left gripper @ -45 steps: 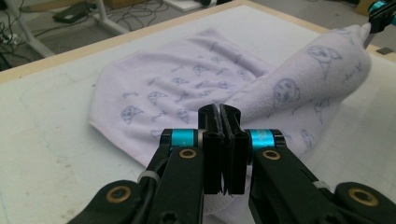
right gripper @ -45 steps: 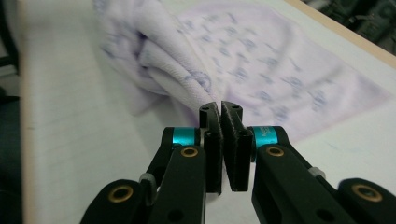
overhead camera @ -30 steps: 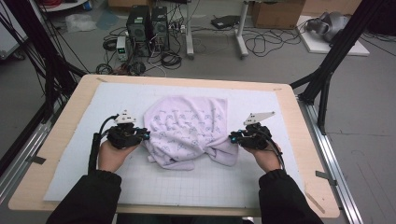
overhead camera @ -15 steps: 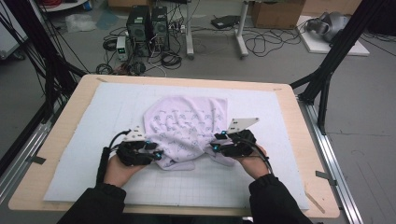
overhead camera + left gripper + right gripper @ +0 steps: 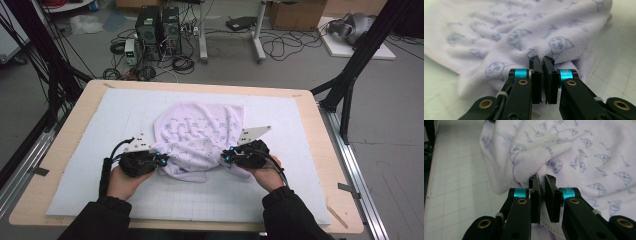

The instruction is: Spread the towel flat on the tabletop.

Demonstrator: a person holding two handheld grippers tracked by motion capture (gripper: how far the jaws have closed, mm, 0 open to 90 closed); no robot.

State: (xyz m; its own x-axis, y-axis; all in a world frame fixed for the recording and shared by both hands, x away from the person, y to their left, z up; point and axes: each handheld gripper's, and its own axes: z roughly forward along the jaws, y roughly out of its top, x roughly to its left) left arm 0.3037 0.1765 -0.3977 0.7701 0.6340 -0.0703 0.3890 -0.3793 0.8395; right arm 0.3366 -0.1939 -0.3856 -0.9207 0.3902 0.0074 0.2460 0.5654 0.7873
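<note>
A crumpled lilac cloth point(image 5: 197, 135) with small printed figures lies in the middle of the white gridded mat point(image 5: 300, 125). My left gripper point(image 5: 161, 161) is at the cloth's near left edge. In the left gripper view its jaws point(image 5: 541, 60) have just closed and pinch a fold of the cloth point(image 5: 511, 32). My right gripper point(image 5: 225, 158) is at the near right edge. Its jaws point(image 5: 542, 179) have also just closed, with the hemmed edge of the cloth point(image 5: 586, 150) between the pads. Both grippers point inward toward each other.
The mat covers a wooden table point(image 5: 65, 145). Black frame struts point(image 5: 350, 75) stand at the table's right and left sides. Computer towers point(image 5: 157, 25) and cables lie on the floor beyond the far edge.
Both hands moved inward from the cloth's sides to its near edge. Both pairs of jaws have shut on the cloth, and its near edge is bunched up between them.
</note>
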